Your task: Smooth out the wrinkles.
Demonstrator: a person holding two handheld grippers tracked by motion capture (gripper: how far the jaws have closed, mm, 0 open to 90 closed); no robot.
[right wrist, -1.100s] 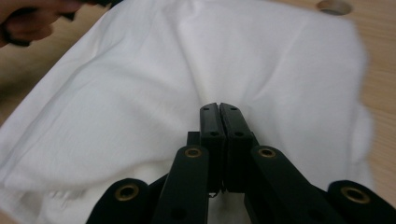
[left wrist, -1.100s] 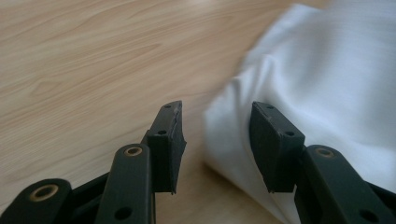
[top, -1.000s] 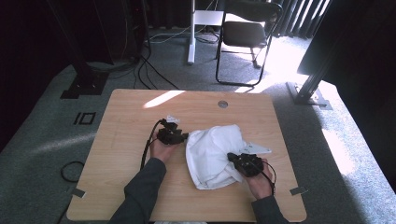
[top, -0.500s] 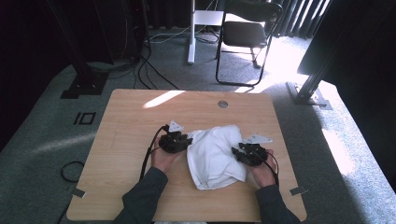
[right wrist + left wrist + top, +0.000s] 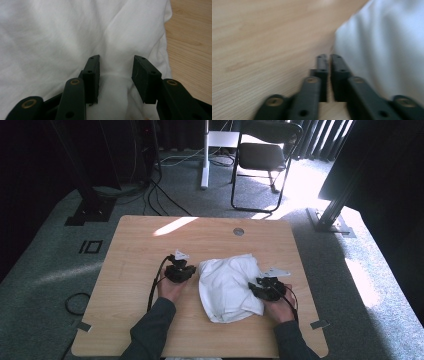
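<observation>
A crumpled white cloth (image 5: 227, 282) lies on the wooden table (image 5: 140, 250), right of the middle. My left gripper (image 5: 192, 271) sits low at the cloth's left edge. In the left gripper view, the cloth (image 5: 382, 50) is just right of it. Its jaws (image 5: 328, 56) have just been closing and stand almost together over bare wood (image 5: 262, 37), holding nothing. My right gripper (image 5: 253, 288) rests on the cloth's right side. In its own view the right gripper (image 5: 116, 60) has just been opening. A soft ridge of cloth (image 5: 62, 37) lies loose between the pads.
A round cable hole (image 5: 238, 231) sits near the table's far edge. Beyond the table stand a black chair (image 5: 262, 157), a white desk leg (image 5: 205, 155) and black stands with cables on the grey carpet. Bare wood (image 5: 192, 50) shows right of the cloth.
The cloth flap that stuck out to the right now lies in on the heap, and the right gripper has opened off it. The left gripper's jaws have closed beside the cloth's left edge.
</observation>
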